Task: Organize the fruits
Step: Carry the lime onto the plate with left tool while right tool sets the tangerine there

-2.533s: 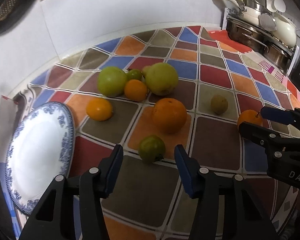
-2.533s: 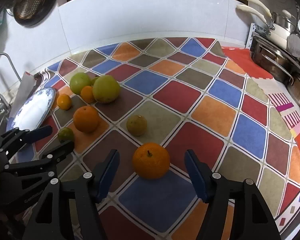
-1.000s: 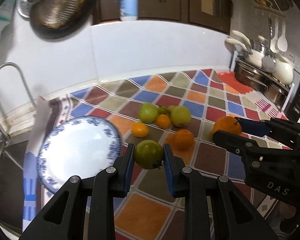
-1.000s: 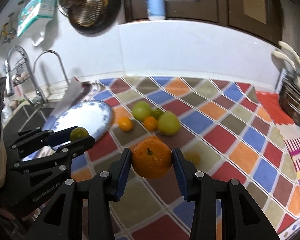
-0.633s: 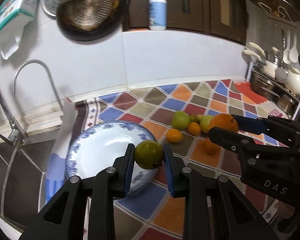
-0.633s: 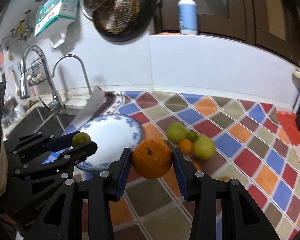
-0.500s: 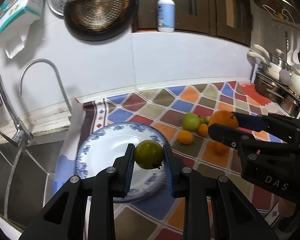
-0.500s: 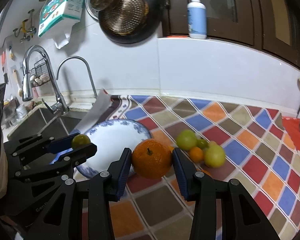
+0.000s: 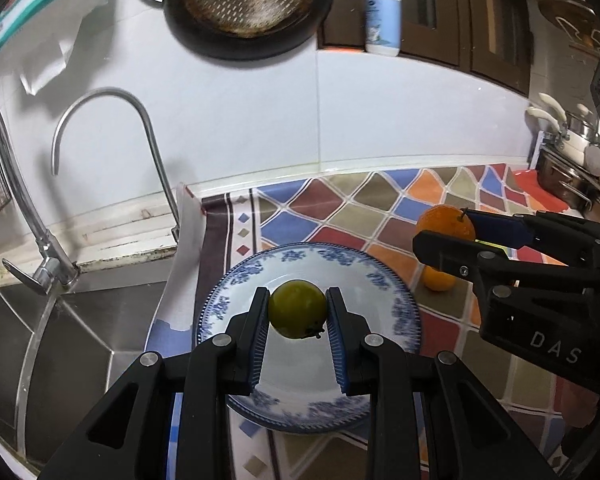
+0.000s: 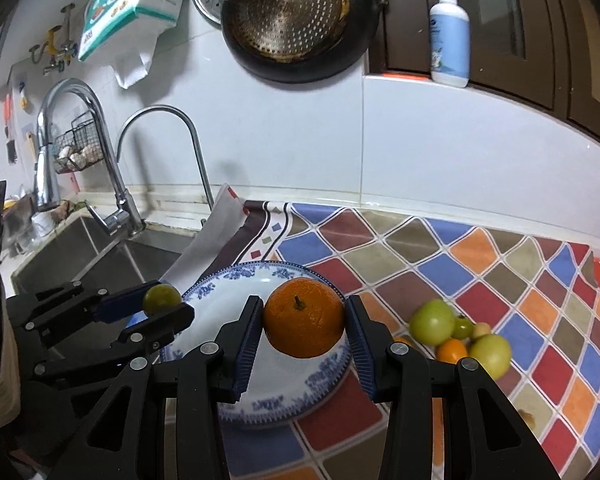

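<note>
The left gripper (image 9: 297,312) has its jaws clamped on a green fruit (image 9: 297,313), held above the blue-patterned plate (image 9: 384,280). The right gripper (image 10: 304,328) grips an orange (image 10: 304,328) over the plate's right rim; other fruits (image 10: 460,336) lie on the bench (image 10: 440,264).

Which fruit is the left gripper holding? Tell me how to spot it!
Find the big blue-and-white plate beside the sink. Right above it, pinched between the blue-padded fingers of the left gripper, is a small round green fruit. It is plain yellowish green and much smaller than the orange held in the right gripper.
</note>
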The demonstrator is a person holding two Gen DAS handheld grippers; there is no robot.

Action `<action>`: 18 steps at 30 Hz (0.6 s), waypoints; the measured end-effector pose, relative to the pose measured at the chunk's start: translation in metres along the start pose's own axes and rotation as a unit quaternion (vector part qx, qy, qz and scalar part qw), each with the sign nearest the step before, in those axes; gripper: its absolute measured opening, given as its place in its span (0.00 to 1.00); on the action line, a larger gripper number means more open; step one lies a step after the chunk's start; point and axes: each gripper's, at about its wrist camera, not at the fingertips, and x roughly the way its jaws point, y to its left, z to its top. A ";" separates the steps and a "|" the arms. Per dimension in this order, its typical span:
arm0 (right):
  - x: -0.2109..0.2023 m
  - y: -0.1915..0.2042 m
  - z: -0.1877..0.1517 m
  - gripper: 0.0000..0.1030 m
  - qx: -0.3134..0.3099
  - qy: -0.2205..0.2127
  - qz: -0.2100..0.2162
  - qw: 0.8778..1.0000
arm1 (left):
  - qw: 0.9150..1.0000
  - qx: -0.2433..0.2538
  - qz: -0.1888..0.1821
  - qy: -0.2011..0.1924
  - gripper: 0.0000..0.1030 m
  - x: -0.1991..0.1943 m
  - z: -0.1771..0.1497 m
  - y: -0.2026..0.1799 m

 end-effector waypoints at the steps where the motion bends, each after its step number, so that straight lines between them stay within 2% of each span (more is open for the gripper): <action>1: 0.007 0.002 0.002 0.42 0.000 0.004 0.001 1.000 | 1.000 0.000 0.001 0.003 0.28 0.005 0.000 0.004; 9: 0.064 0.005 0.005 0.42 -0.001 0.048 0.009 0.999 | 0.999 0.000 -0.007 0.035 0.28 0.055 0.000 0.024; 18: 0.121 -0.002 0.000 0.42 0.017 0.100 0.018 0.995 | 0.996 -0.001 -0.015 0.087 0.28 0.110 -0.006 0.034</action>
